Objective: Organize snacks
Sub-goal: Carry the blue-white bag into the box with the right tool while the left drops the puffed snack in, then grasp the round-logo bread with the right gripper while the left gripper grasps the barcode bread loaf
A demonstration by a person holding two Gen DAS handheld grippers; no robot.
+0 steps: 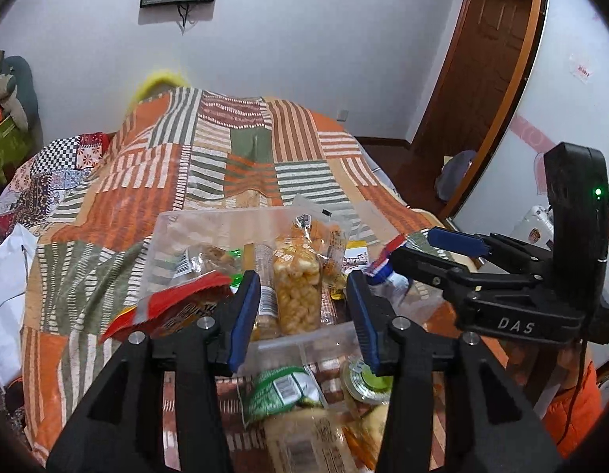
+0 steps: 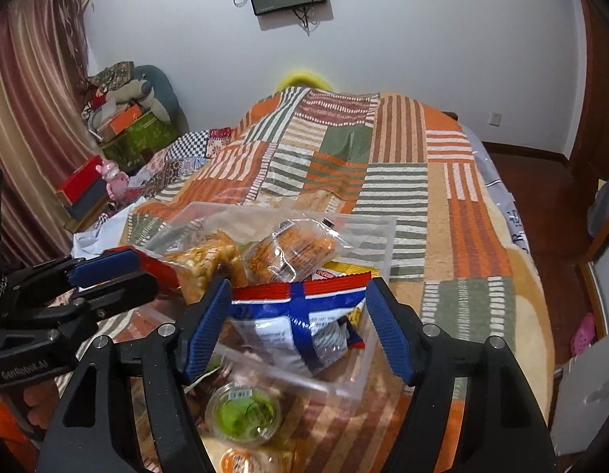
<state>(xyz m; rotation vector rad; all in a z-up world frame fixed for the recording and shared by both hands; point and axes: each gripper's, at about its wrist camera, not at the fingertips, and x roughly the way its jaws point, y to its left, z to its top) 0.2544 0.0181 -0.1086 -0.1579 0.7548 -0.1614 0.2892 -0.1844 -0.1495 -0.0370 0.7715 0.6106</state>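
Observation:
A clear plastic bin sits on the quilted bed and holds several snack packs. My left gripper is open above the bin's near wall, with a clear pack of yellow puffs between its fingers, untouched. A red chip bag lies at its left finger. My right gripper is open around a white bag with a blue cross and red edge, which rests in the bin's near corner. It also shows in the left wrist view.
A green-lidded cup, a green packet and a pale pack lie on the quilt in front of the bin. Boxes and clutter stand at the left. The bed's right edge drops to a wooden floor.

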